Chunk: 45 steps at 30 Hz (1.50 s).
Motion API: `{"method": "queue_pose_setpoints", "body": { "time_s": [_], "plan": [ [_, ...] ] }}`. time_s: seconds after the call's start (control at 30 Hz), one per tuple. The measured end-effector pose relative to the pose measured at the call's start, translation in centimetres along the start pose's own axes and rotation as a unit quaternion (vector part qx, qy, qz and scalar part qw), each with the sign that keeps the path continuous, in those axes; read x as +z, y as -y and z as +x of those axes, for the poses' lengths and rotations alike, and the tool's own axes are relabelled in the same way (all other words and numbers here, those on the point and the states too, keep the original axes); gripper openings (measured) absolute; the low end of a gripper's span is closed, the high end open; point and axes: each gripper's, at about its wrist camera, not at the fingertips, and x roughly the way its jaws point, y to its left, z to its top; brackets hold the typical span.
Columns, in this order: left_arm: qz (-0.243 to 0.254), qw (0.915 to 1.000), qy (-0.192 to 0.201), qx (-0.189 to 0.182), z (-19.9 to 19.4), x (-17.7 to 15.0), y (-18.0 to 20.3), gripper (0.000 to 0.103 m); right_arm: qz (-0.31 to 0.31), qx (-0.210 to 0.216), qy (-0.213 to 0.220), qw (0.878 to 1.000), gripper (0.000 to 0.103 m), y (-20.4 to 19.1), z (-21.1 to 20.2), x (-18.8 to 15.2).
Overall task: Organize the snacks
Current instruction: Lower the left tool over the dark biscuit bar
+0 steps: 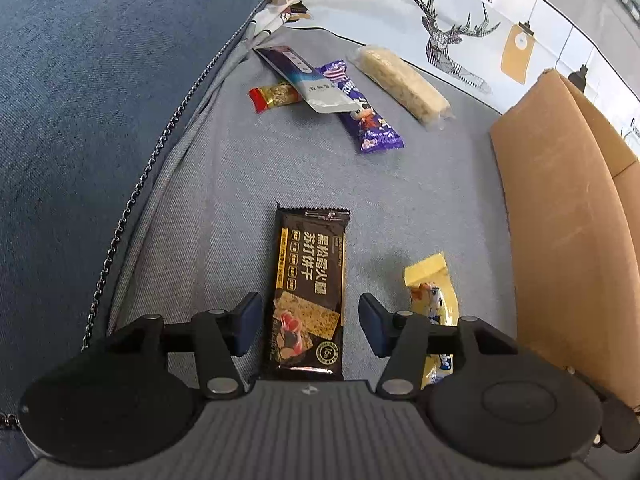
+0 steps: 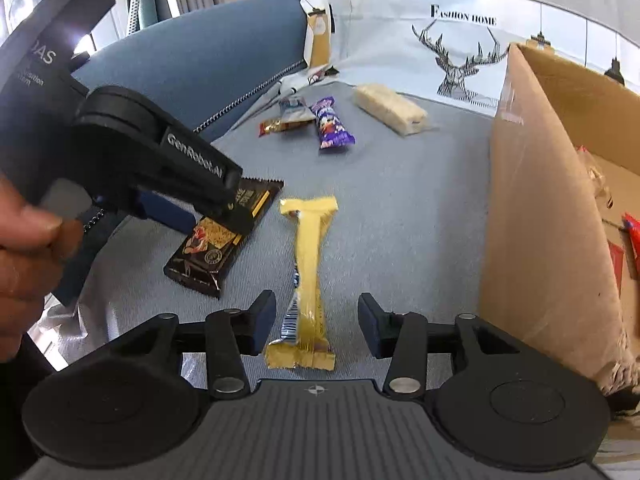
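Observation:
A black cracker packet (image 1: 308,292) lies flat on the grey fabric seat (image 1: 224,184). My left gripper (image 1: 310,324) is open and straddles the packet's near end, pads just clear of its sides. The right wrist view shows that left gripper (image 2: 206,218) from the side, tilted down over the same black packet (image 2: 208,252). A yellow snack packet (image 2: 308,272) lies lengthwise between the fingers of my open right gripper (image 2: 316,326), with gaps on both sides. In the left wrist view the yellow packet (image 1: 430,292) sits just right of the fingers.
Farther back lie a red-gold candy (image 1: 274,96), a white-blue packet (image 1: 308,80), a purple packet (image 1: 368,116) and a pale rice bar (image 1: 404,84). An open cardboard box (image 2: 540,220) stands on the right with snacks inside. A blue cushion (image 1: 100,120) rises at left. A hand (image 2: 24,248) holds the left gripper.

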Motion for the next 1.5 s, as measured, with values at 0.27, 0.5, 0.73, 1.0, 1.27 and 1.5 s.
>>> {"method": "queue_pose_setpoints", "body": {
  "time_s": [0.27,0.5,0.73,1.0,1.27,1.5],
  "plan": [
    [-0.005,1.0,-0.003,0.006,0.2,0.0,-0.2,0.065,-0.004,-0.005,-0.012,1.0,0.047,-0.2,1.0,-0.1],
    [0.001,1.0,-0.005,0.008,0.4,0.0,0.3,0.068,-0.031,-0.017,-0.008,0.999,0.026,-0.6,0.7,-0.4],
    [0.009,0.9998,-0.009,0.014,0.6,-0.1,0.6,0.069,-0.022,-0.024,0.017,0.999,0.026,-0.3,-0.5,-0.1],
    [0.022,0.9995,-0.014,0.017,0.9,-0.2,1.1,0.069,-0.025,-0.036,-0.01,0.999,0.026,-0.5,0.5,-0.1],
    [0.026,0.9994,-0.017,0.017,1.1,-0.3,1.2,0.069,-0.024,-0.036,-0.012,0.999,0.026,-0.5,0.6,-0.1],
    [0.027,0.9993,-0.017,0.019,1.1,-0.3,1.3,0.069,-0.023,-0.035,-0.015,0.999,0.026,-0.5,0.9,-0.2]
  ]
}}
